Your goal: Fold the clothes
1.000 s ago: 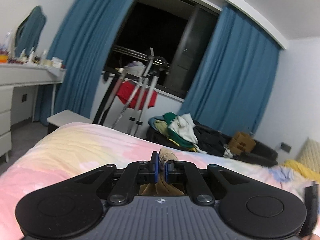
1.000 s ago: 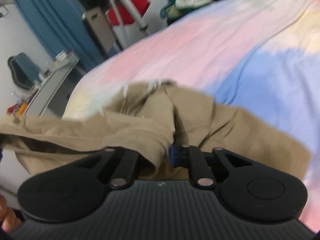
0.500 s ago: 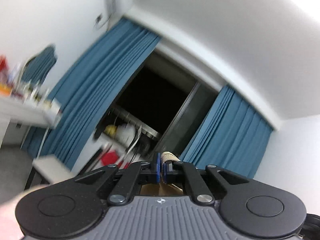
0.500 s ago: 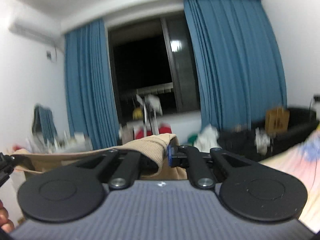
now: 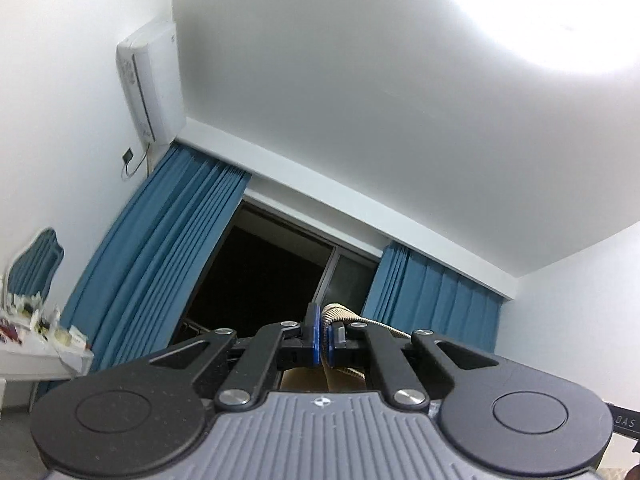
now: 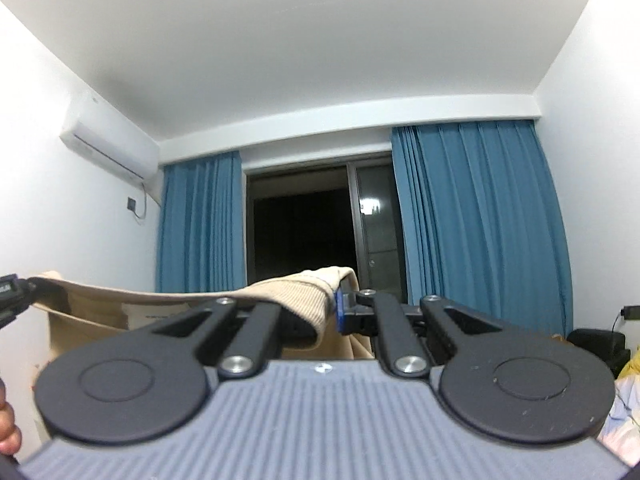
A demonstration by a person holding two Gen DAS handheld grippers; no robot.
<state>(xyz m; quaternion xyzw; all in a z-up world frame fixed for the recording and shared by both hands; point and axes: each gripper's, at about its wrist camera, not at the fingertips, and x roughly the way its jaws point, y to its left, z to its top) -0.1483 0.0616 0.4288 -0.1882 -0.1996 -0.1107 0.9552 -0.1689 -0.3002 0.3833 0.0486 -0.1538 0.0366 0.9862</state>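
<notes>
Right wrist, tan garment [image 6: 296,292] pinched in claw [image 6: 334,308]

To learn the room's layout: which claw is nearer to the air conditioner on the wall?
Left. The left claw is below the air conditioner, near its wall; the right claw is farther right of it.

The tan garment [image 6: 288,292] is ribbed, matt cloth with a corded edge. The right gripper [image 6: 334,312] has matt black plastic arms, shiny metal rivets and a ridged grey body. The blue curtains [image 6: 480,216] are soft pleated fabric; the window glass [image 6: 376,224] is glossy.
</notes>
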